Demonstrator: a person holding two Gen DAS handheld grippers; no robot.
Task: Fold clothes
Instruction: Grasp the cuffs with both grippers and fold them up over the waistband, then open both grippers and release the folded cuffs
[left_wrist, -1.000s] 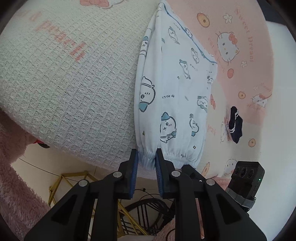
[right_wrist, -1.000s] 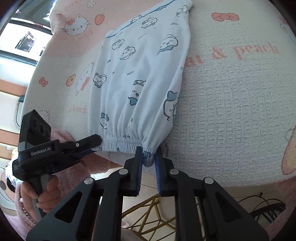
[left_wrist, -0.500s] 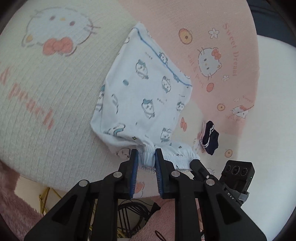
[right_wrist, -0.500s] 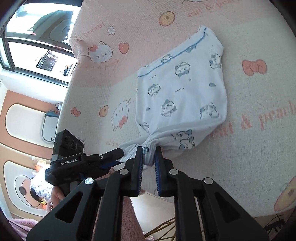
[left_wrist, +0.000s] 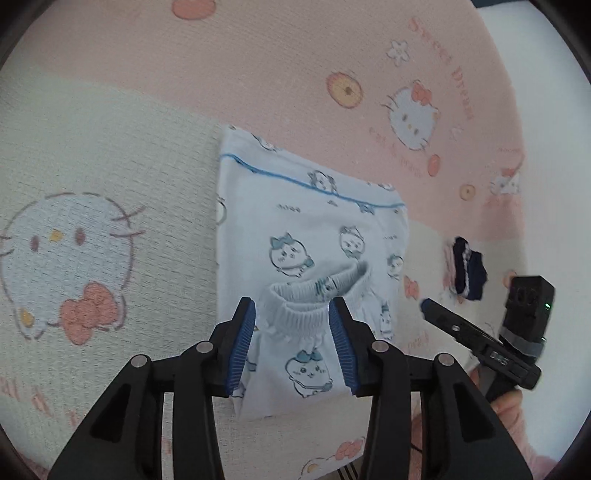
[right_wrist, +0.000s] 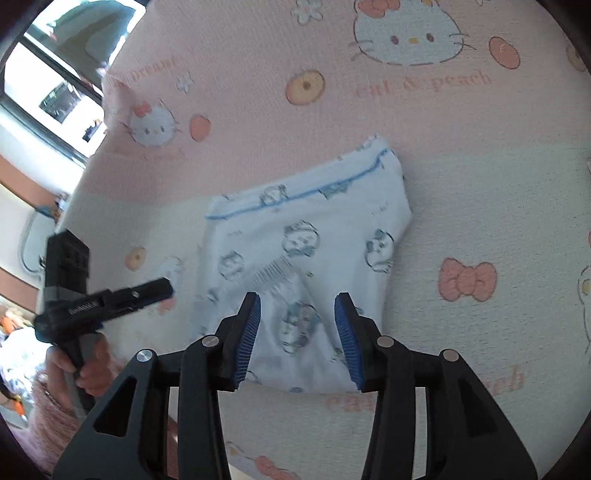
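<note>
Both tools letting go, fold laid down

Left tool (left_wrist: 291, 341) and right tool (right_wrist: 297, 338) just spread wide, pinching nothing, elastic cuff (left_wrist: 317, 295) dropped onto the printed trousers (left_wrist: 295, 229) to double them over on the bed blanket (left_wrist: 110, 155); dark sock (left_wrist: 469, 267) lying well right of the trousers

We look steeply down along each pair of tongs, close above the bed. The left wrist view has the folded pyjama trousers (left_wrist: 310, 236) at centre and the right tongs (left_wrist: 424, 305) at 3 o'clock. The right wrist view has the same trousers (right_wrist: 306, 236) at centre and the left tongs (right_wrist: 168, 286) at 9 o'clock.
</note>
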